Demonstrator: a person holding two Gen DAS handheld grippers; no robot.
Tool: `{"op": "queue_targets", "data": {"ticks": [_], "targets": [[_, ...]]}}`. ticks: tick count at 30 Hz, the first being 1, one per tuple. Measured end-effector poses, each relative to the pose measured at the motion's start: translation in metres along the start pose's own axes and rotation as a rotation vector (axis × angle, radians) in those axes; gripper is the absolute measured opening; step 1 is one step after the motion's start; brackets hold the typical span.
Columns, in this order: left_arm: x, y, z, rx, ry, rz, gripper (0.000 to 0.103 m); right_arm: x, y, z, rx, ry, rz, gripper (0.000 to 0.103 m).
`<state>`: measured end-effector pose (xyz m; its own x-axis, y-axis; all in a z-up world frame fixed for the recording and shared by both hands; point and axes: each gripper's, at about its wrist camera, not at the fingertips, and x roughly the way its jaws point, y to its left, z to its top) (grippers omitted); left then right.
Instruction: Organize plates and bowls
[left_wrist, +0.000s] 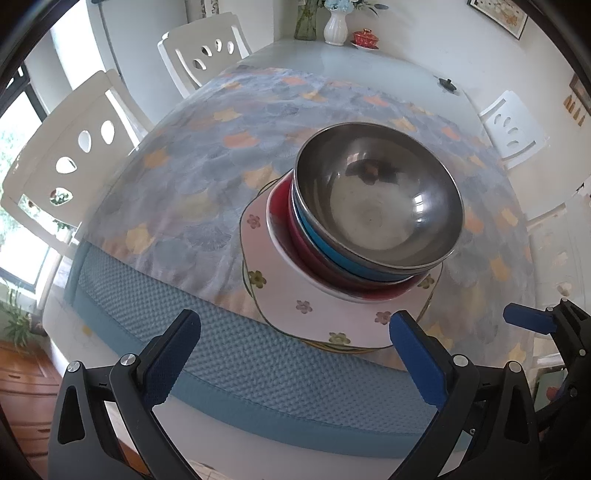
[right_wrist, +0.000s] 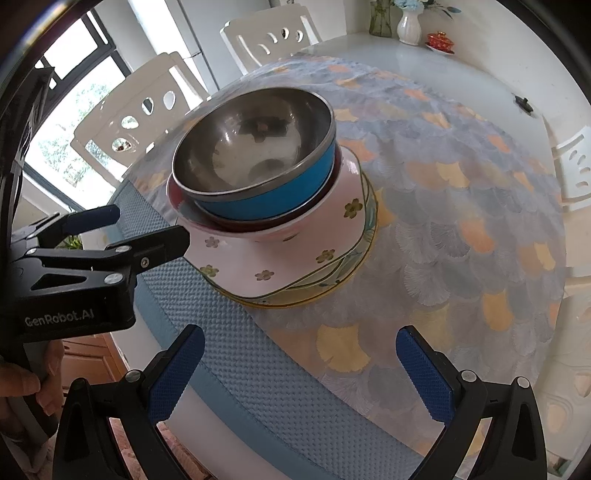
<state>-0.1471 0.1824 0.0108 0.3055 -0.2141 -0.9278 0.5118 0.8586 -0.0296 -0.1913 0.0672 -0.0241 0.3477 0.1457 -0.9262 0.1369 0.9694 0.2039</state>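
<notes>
Both hand-held grippers, left (left_wrist: 295, 354) and right (right_wrist: 301, 365), gape empty.

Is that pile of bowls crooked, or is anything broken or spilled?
A bit crooked. The blue-sided steel bowl sits off-centre in the red bowl, towards the window side, and the pink flowered square plate sits skewed over the yellow-rimmed plate. Nothing looks broken or spilled. Both grippers, left and right, are open and empty.

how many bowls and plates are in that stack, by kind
Bowls: 2, the blue steel-lined bowl on top and the red bowl under it.
Plates: 2, the pink flowered plate and the yellow-rimmed plate at the bottom.
Total: 4, counting only the rims that show.
</notes>
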Motion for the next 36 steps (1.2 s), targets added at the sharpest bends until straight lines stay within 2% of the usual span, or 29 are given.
{"op": "queue_targets", "data": {"ticks": [25,36], "targets": [[0.001,0.001,-0.001,-0.005,0.005,0.009,0.102,0.0,0.001,-0.002,0.003,-0.001,0.004,0.103],[-0.003,-0.013,-0.001,0.069,-0.011,0.026,0.102,0.0,0.001,-0.002,0.008,0.002,0.009,0.103]]}}
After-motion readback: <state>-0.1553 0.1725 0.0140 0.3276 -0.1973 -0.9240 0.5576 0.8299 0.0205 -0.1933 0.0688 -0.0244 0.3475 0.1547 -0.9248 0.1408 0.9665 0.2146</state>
